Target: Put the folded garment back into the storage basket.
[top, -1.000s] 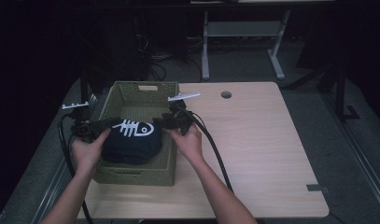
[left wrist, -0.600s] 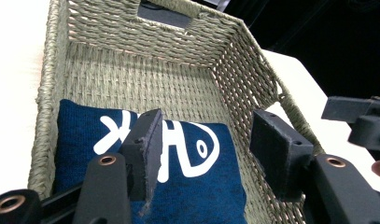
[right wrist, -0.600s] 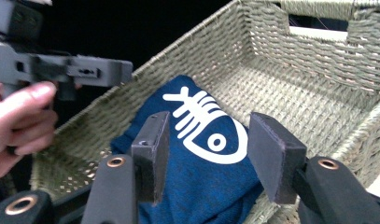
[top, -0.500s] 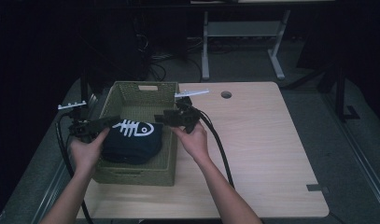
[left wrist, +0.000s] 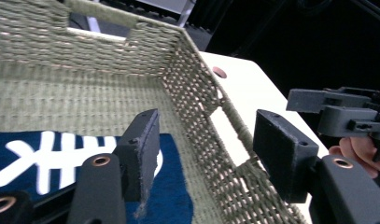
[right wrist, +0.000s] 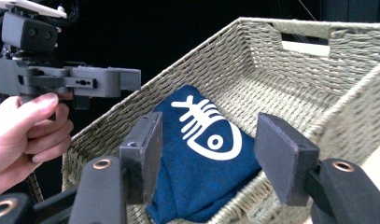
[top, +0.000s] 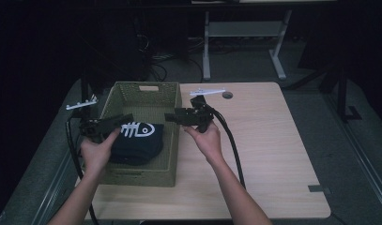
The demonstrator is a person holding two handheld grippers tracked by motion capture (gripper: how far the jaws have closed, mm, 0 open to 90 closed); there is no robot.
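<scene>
Folded cloth (right wrist: 201, 163), lower edge behind basket (right wrist: 290, 84) rim

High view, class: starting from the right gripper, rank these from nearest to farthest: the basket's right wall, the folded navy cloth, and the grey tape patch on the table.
1. Basket's right wall, just left of the right gripper.
2. Navy cloth, inside the basket, farther left.
3. Tape patch, table's near right corner.

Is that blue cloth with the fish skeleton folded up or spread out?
Folded: the blue cloth lies as a compact bundle on the woven basket's floor, print facing up.
</scene>
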